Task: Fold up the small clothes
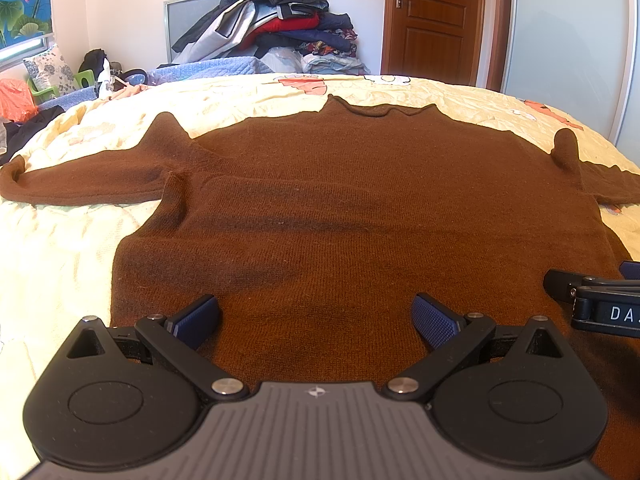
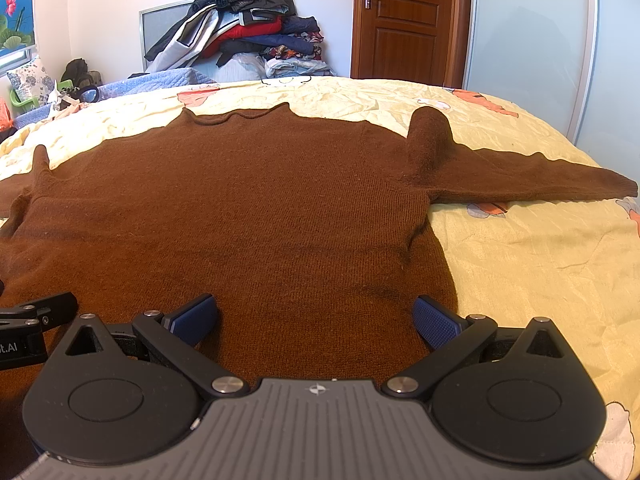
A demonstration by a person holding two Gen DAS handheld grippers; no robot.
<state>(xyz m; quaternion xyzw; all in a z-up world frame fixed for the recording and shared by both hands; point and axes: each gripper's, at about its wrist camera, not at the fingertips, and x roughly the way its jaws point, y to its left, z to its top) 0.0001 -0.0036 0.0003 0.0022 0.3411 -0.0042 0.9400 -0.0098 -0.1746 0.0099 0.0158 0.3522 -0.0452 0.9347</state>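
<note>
A brown knit sweater (image 1: 340, 208) lies flat on the bed, collar far from me, both sleeves spread out sideways. It also shows in the right wrist view (image 2: 248, 208). My left gripper (image 1: 316, 316) is open and empty over the sweater's lower left part. My right gripper (image 2: 316, 316) is open and empty over the lower right part, near the sweater's right side edge. The right gripper's body (image 1: 592, 296) shows at the right edge of the left wrist view, and the left gripper's body (image 2: 32, 320) at the left edge of the right wrist view.
A pale yellow bedspread (image 1: 60, 248) with cartoon prints (image 2: 520, 280) covers the bed. A pile of clothes (image 1: 280, 28) is stacked behind the bed. A brown door (image 2: 404, 20) and a pale wardrobe (image 2: 528, 40) stand at the back right. Clutter (image 1: 48, 80) sits at the far left.
</note>
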